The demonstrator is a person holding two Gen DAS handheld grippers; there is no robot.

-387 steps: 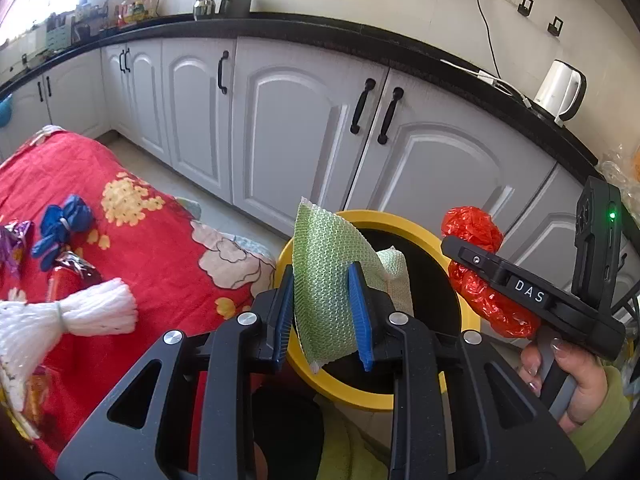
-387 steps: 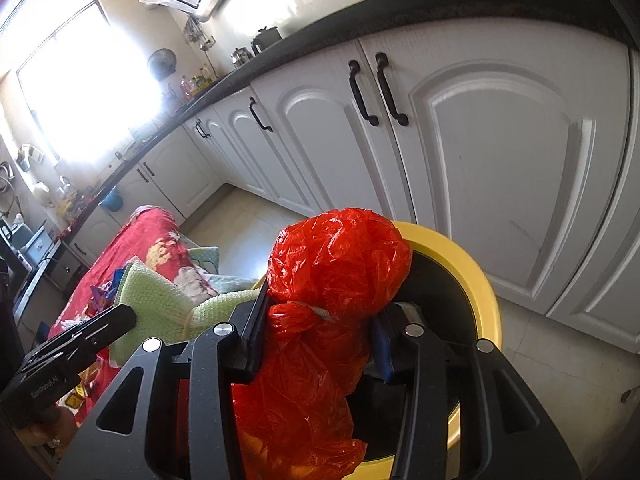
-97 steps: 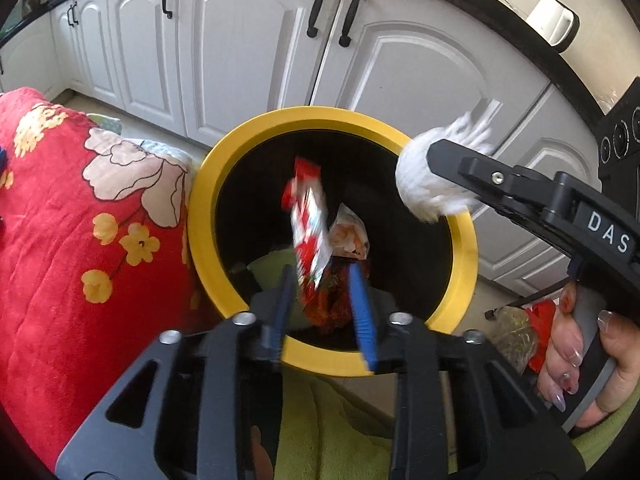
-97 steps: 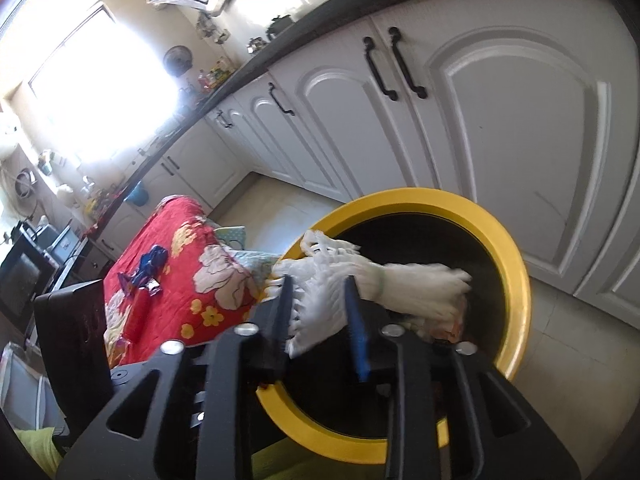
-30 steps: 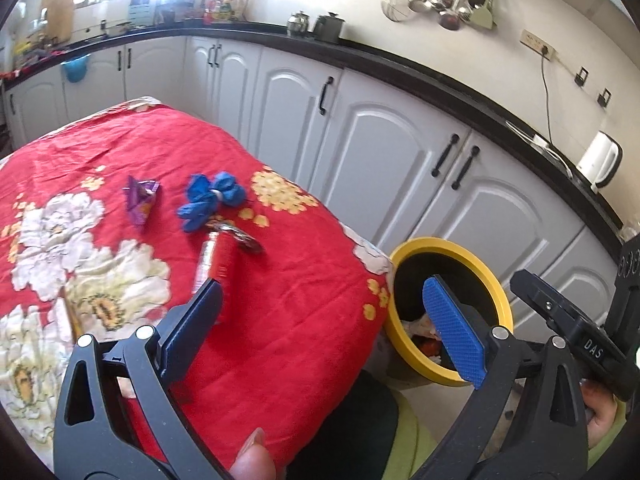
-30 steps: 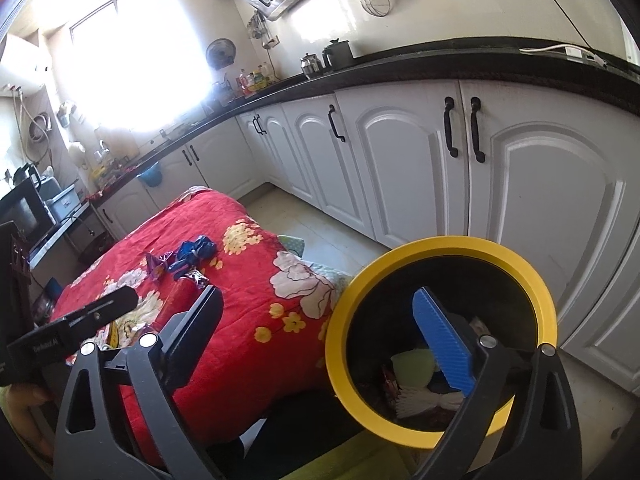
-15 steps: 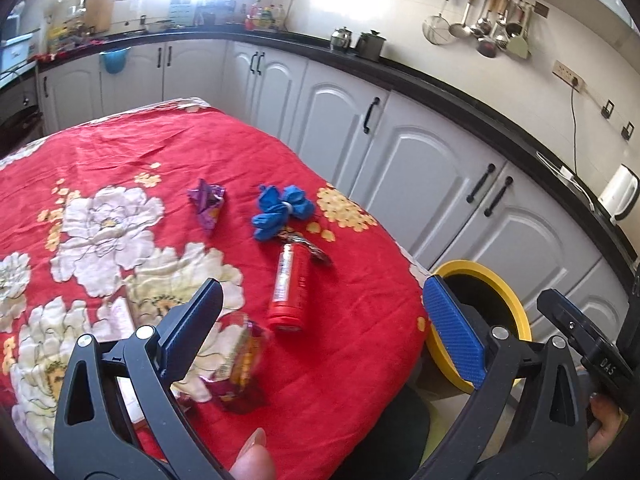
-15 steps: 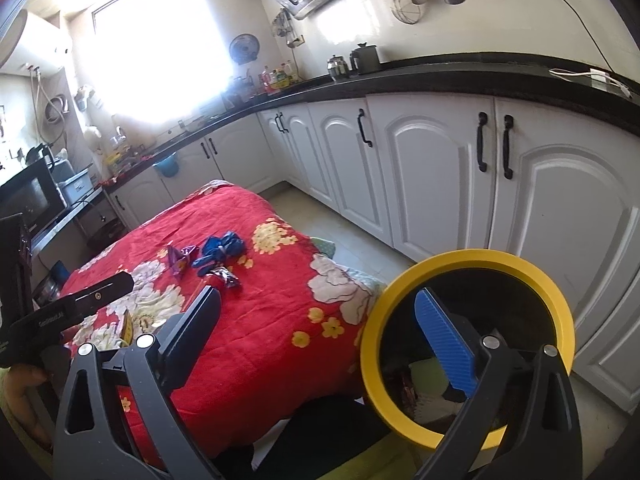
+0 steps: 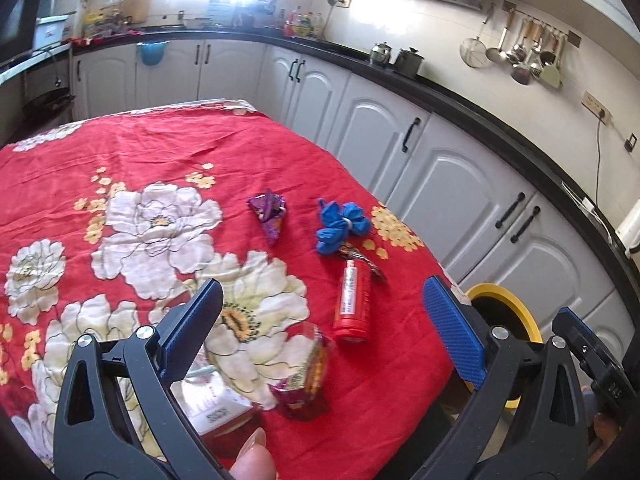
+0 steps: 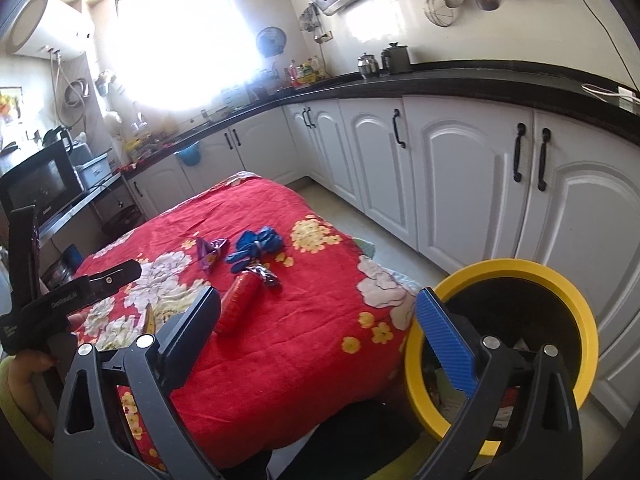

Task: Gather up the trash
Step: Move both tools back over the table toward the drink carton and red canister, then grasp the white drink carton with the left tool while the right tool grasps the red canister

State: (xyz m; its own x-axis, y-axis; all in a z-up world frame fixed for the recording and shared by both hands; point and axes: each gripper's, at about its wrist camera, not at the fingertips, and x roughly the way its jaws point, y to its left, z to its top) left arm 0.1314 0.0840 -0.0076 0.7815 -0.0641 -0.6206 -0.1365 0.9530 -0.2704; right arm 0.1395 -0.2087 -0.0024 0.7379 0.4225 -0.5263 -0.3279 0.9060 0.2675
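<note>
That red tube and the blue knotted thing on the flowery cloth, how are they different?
The red cylindrical tube is smooth, stiff and straight; the blue knotted bundle is soft and crumpled, cinched at its middle. The tube lies nearer the left gripper, the bundle beyond it. Both rest loose on the red floral tablecloth, not yet picked up.

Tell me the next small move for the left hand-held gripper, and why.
Probably lower the left hand-held gripper onto the crumpled snack wrapper just below it. Its jaws are wide open and empty, and that wrapper is the nearest trash on the red cloth.
</note>
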